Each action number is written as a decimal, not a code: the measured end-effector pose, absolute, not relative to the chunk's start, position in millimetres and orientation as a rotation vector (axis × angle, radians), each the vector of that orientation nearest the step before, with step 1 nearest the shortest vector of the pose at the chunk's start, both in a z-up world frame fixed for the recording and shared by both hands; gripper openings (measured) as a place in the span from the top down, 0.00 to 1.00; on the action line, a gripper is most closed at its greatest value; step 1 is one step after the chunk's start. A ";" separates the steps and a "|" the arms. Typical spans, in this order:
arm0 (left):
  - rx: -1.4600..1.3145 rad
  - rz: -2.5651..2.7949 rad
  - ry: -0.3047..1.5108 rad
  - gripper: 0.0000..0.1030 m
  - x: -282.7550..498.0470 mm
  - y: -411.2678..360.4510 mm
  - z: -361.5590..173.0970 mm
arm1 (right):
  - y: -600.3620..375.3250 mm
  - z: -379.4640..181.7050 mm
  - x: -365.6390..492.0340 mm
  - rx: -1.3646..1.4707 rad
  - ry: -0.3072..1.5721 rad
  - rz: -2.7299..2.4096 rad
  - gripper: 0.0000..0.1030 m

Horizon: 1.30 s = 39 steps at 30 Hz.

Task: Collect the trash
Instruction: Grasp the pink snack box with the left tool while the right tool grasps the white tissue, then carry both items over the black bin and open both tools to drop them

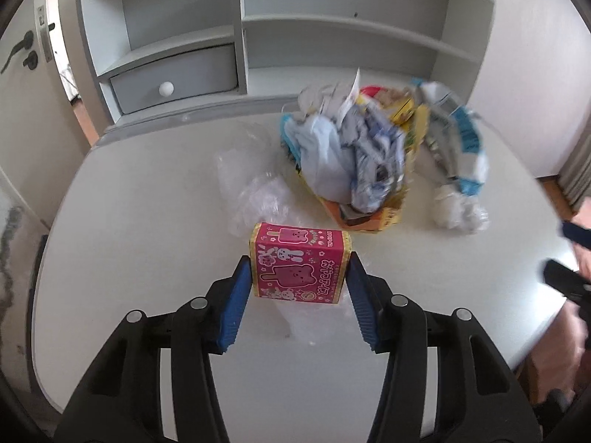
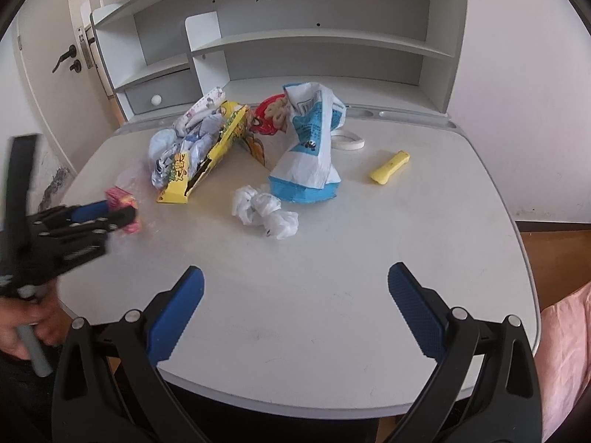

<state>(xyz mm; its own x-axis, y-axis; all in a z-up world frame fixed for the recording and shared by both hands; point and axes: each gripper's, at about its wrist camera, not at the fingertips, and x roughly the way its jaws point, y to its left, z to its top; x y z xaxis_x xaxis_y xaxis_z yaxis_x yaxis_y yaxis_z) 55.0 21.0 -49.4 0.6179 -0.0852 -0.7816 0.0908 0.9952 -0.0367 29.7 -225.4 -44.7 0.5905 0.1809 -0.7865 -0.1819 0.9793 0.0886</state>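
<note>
Left hand-held gripper (image 1: 300,269) around pink box (image 1: 300,263)

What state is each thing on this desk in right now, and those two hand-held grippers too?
Left hand-held gripper: shut on the pink box.
Right hand-held gripper: open, holding nothing.
Pink box: intact, gripped by its sides.
Yellow box: torn open, stuffed with crumpled wrappers.
Blue and white bag: crumpled, opened.
White tissue: crumpled, lying loose.
Drawer: closed.

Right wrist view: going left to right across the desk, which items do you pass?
Left claw on the pink box → yellow snack box → crumpled white tissue → blue-and-white bag → yellow stick.
</note>
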 end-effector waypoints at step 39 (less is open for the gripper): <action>0.104 -0.522 0.811 0.51 14.8 -101.2 -10.1 | -343.4 -39.6 -15.0 0.169 0.922 0.041 0.74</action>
